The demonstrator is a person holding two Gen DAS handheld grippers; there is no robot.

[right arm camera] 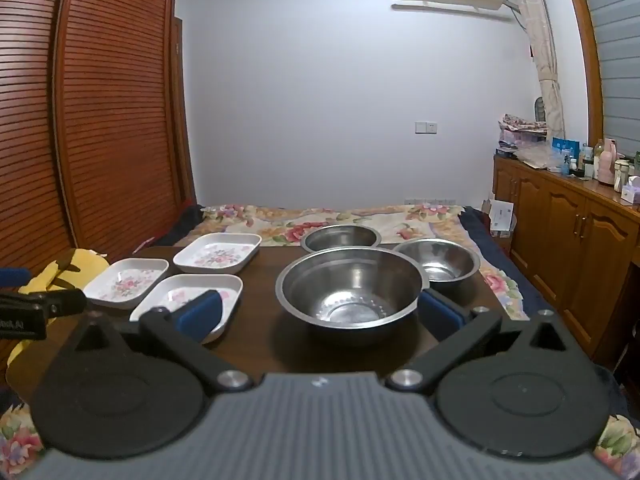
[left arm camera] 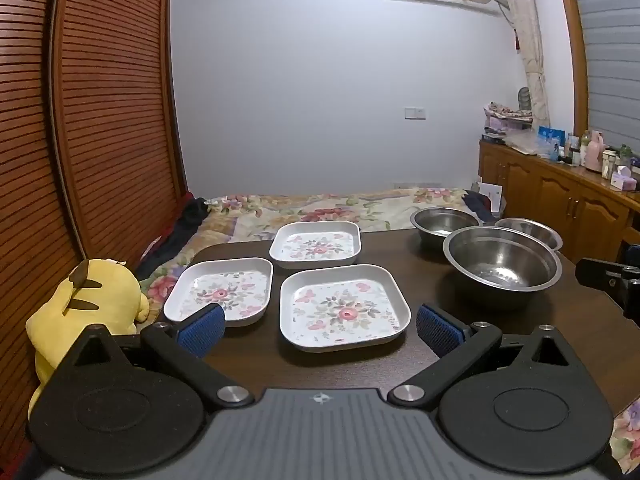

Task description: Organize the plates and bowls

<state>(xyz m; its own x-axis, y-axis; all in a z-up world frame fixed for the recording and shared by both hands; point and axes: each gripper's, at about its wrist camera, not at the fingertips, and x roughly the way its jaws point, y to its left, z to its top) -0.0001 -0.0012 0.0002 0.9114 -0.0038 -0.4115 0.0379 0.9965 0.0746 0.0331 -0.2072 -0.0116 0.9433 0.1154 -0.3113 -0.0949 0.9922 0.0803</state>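
Three square white plates with a flower print lie on the dark table point(left arm camera: 460, 320): a near one point(left arm camera: 345, 307), a left one point(left arm camera: 221, 289) and a far one point(left arm camera: 315, 244). To their right stand three steel bowls: a large near bowl point(left arm camera: 502, 266), a far-left bowl point(left arm camera: 444, 222) and a far-right bowl point(left arm camera: 530, 230). My left gripper point(left arm camera: 320, 330) is open, its blue pads either side of the near plate and short of it. My right gripper point(right arm camera: 320, 314) is open in front of the large bowl point(right arm camera: 350, 286). The plates point(right arm camera: 188, 298) lie left of it.
A yellow plush toy point(left arm camera: 84, 312) sits off the table's left edge. A bed with a floral cover point(left arm camera: 320, 208) lies behind the table. Slatted wooden doors point(left arm camera: 100, 120) stand on the left, and a cluttered wooden cabinet point(left arm camera: 560, 200) on the right.
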